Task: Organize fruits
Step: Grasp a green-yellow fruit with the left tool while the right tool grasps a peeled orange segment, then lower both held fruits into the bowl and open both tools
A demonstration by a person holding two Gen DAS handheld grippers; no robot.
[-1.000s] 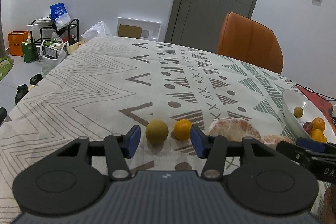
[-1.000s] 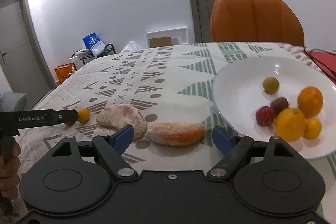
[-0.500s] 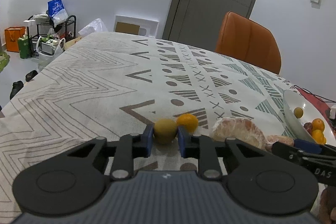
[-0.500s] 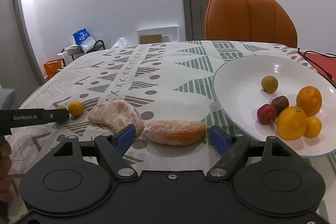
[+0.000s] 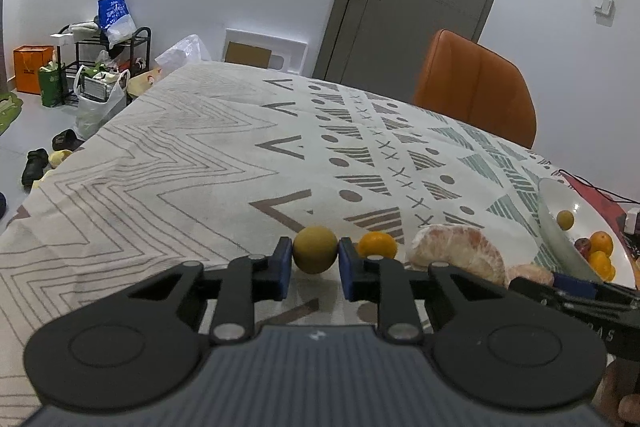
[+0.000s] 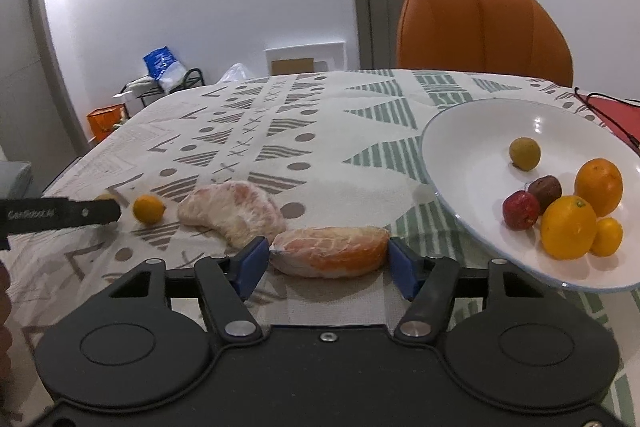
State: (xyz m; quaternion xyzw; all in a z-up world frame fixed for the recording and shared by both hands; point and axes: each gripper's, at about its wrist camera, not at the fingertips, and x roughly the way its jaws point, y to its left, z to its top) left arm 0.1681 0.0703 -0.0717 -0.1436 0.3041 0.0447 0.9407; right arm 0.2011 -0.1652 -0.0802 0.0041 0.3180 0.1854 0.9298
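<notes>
the left tongs (image 5: 315, 265) pinched a small, firm, round fruit (image 5: 315, 254) at its middle, low over the desk (image 5: 180, 179); the right tongs (image 6: 324, 265) stood open around a soft, fragile peeled wedge (image 6: 330, 257), best held lightly across its ends.

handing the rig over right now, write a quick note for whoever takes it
Left gripper: shut on the yellow-green fruit, low over the tablecloth.
Right gripper: open, fingers either side of the near peeled citrus piece, not clamped.
On the cloth: small orange and the larger peeled citrus piece.
Done: white bowl holds six fruits.
Left: carry the held fruit to the bowl, then, most likely, the small orange and both peeled pieces.
</notes>
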